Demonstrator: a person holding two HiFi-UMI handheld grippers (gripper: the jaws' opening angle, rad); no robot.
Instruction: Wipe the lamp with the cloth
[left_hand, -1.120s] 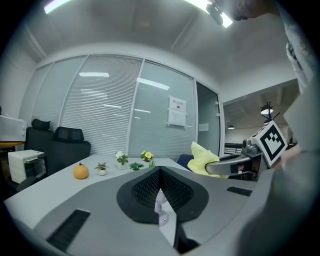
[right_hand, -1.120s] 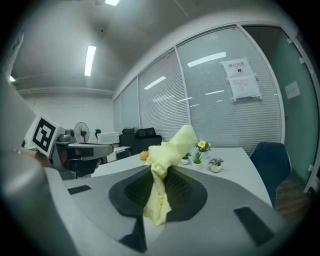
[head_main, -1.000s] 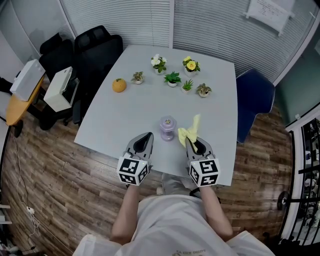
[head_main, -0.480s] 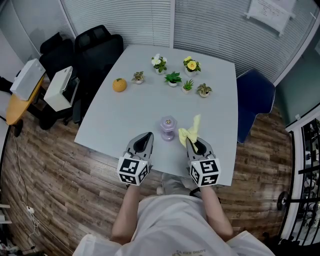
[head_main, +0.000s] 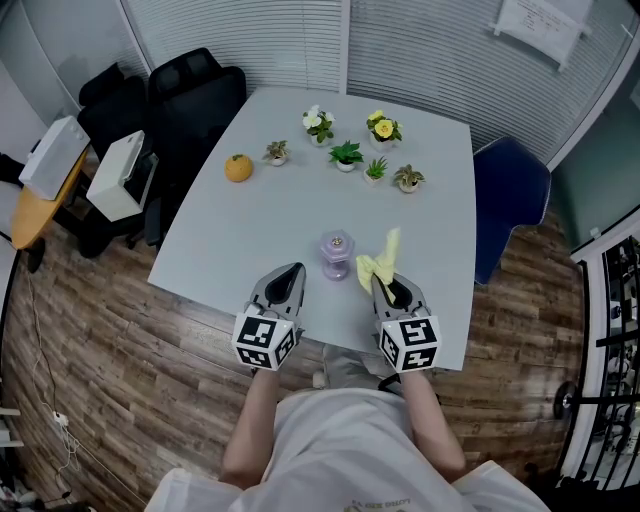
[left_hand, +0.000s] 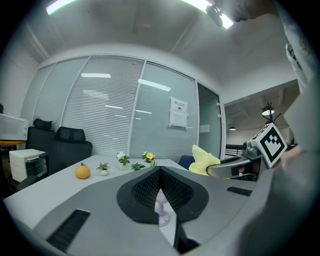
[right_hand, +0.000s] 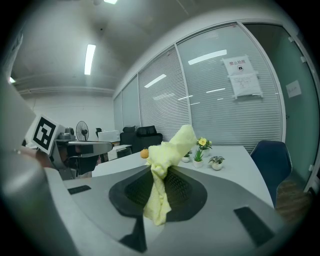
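Nothing has moved: right hand-held gripper (head_main: 384, 289) pinching the cloth (head_main: 386, 254), left hand-held gripper (head_main: 296, 272) shut empty, we should brush gently left onto the lamp (head_main: 336, 256).

Six plants (head_main: 346, 157), one lamp (head_main: 336, 256), one cloth (head_main: 381, 262)

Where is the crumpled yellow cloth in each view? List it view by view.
Head view: crumpled yellow cloth centre, right of the lilac lamp.
Left gripper view: right of centre.
Right gripper view: centre, pinched between the jaws.
Shared landmark: small round orange ornament.
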